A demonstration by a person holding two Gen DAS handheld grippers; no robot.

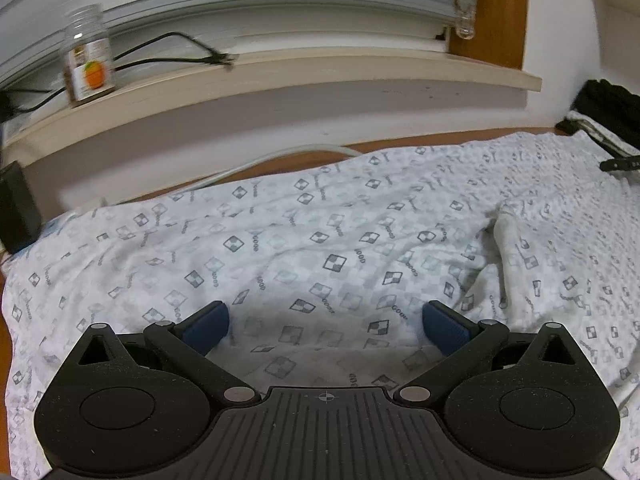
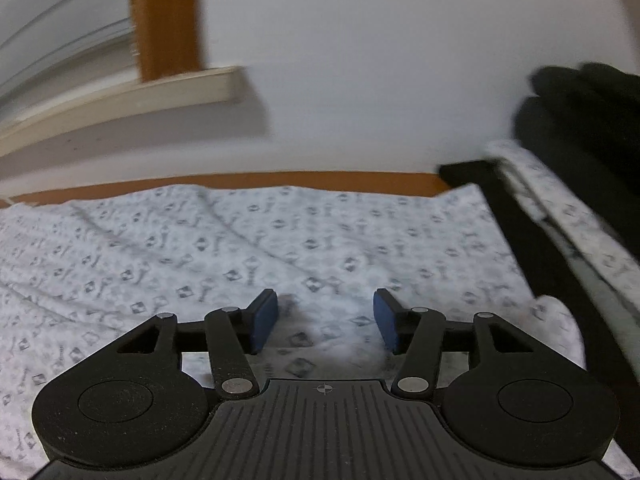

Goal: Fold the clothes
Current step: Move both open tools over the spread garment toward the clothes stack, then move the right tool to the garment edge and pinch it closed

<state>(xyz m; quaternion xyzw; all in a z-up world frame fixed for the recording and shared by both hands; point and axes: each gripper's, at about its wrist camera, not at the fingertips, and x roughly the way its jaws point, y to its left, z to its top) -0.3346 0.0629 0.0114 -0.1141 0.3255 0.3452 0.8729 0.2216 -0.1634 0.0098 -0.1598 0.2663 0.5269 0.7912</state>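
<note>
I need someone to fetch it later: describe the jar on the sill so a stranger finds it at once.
Start at the long cream window ledge under the grey blinds, above the white patterned garment. At its left end stands a clear plastic jar, upright. Its label, printed with an orange fruit, sets it apart from the black cables beside it.

The white patterned cotton garment (image 1: 320, 248) lies spread across the brown wooden tabletop (image 1: 384, 143), filling it from left to right. Behind it runs a wall with a cream window ledge (image 1: 280, 76) above. On the ledge's left part stands a clear plastic jar with an orange-fruit label (image 1: 89, 54), with a black cable (image 1: 168, 50) lying beside it to the right. A pile of black cloth (image 2: 580, 120) sits at the far right, behind the garment's edge.
</note>
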